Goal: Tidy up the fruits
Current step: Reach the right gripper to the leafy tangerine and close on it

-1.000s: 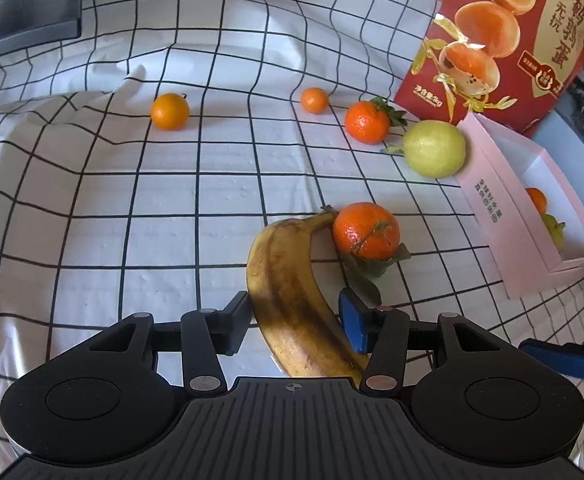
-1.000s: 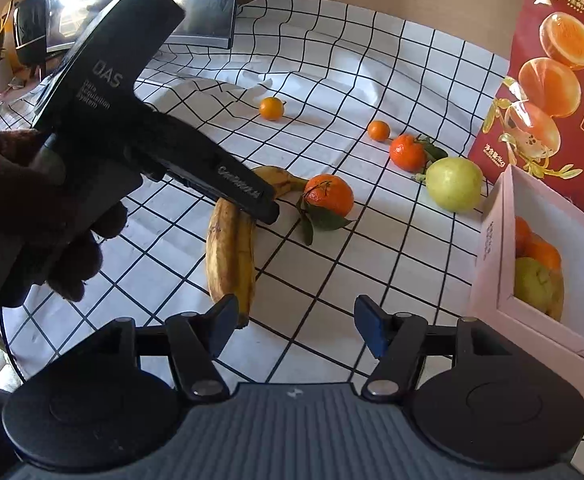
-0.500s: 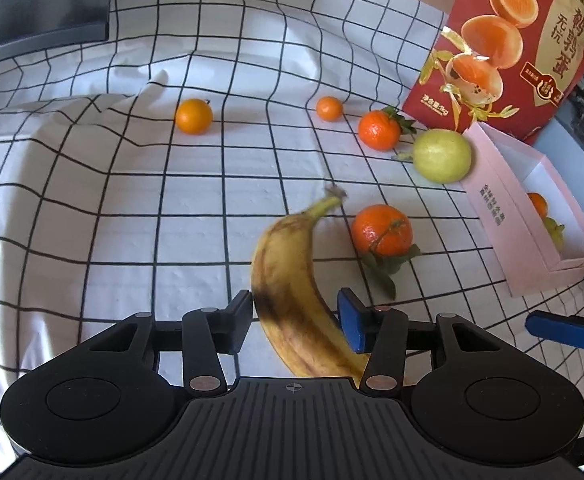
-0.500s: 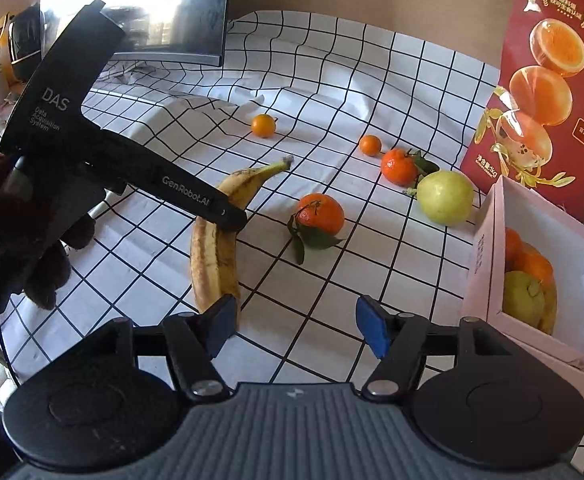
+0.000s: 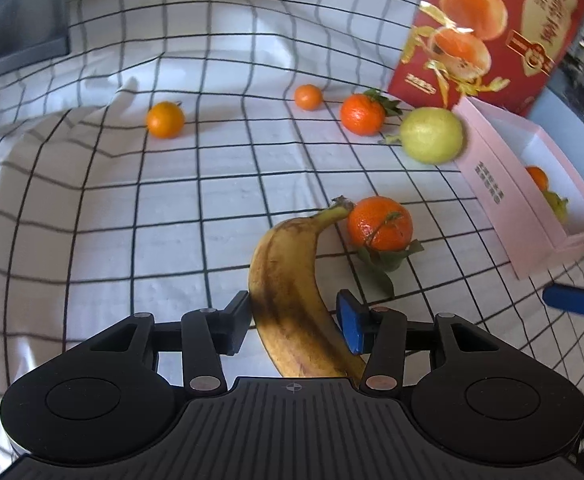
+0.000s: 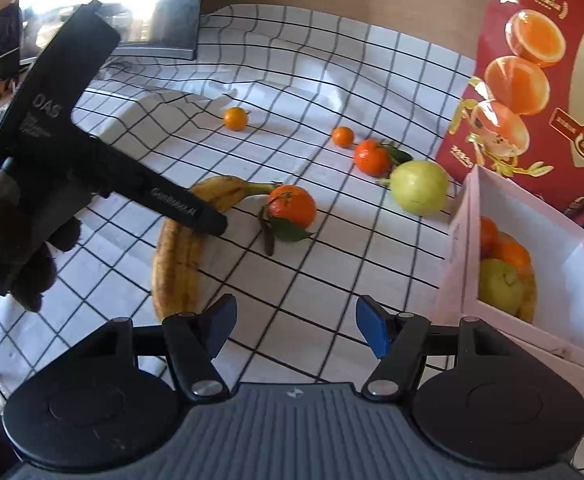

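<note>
A spotted yellow banana (image 5: 292,292) lies between the fingers of my left gripper (image 5: 293,322), which is shut on its lower half; its stem touches a leafy tangerine (image 5: 379,224). In the right wrist view the left gripper (image 6: 208,220) grips the banana (image 6: 176,256) beside that tangerine (image 6: 292,206). My right gripper (image 6: 295,328) is open and empty above the cloth. A green guava (image 5: 431,136), another leafy tangerine (image 5: 361,114) and two small oranges (image 5: 165,119) (image 5: 308,97) lie farther back. The pink box (image 6: 563,240) at right holds several fruits.
A red printed carton (image 6: 547,80) stands behind the pink box (image 5: 503,200). A dark monitor (image 6: 164,8) stands at the back left. The checked tablecloth (image 5: 132,220) has wrinkles at the back.
The banana in my left gripper has swung right, and its stem now touches the leafy tangerine. My right gripper has stayed open.
</note>
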The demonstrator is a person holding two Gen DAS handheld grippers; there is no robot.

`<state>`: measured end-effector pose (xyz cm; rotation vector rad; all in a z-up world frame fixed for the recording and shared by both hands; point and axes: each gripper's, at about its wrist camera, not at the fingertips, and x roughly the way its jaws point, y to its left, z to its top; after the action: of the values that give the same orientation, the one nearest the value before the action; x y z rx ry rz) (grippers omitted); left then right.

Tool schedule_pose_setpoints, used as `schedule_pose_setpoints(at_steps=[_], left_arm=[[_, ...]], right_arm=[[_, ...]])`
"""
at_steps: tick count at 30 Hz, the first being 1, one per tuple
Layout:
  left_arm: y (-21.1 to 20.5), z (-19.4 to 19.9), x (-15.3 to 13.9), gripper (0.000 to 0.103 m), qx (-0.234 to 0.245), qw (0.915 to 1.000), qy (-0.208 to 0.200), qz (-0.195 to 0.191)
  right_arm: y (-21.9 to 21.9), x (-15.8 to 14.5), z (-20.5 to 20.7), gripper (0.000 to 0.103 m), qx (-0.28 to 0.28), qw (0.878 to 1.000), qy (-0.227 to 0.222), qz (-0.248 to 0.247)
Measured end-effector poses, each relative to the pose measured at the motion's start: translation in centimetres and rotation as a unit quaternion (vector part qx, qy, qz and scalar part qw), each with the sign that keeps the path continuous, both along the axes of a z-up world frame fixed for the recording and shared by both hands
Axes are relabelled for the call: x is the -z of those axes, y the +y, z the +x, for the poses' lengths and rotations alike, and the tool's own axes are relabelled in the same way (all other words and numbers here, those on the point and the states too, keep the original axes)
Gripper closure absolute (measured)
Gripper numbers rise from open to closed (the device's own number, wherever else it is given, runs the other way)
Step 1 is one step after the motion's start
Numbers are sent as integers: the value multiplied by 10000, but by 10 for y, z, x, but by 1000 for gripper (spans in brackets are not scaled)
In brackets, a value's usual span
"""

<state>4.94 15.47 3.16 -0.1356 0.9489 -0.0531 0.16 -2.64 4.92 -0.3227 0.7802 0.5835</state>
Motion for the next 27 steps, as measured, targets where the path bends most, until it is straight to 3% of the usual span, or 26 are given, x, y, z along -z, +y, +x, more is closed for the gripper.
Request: schedule_pose_setpoints(at_steps=[8, 13, 22, 25, 27], left_arm=[[2, 0, -6, 54, 62, 10000, 34, 60], [10, -11, -8, 54, -132, 9995, 14, -287], [12, -14, -7, 53, -287, 9982, 26, -518], [13, -15, -7, 53, -335, 9979, 34, -553], [12, -14, -7, 53, -354, 9978, 52, -556]], right_arm=[[6, 5, 15, 36, 275, 9996, -13, -91], [15, 5, 38, 36, 244, 9997, -36, -38], [45, 23, 104, 36, 428, 9919, 873, 816], [57, 32, 114, 36, 394, 9921, 970, 686], [60, 37, 118, 42, 355, 9918, 1049, 633]])
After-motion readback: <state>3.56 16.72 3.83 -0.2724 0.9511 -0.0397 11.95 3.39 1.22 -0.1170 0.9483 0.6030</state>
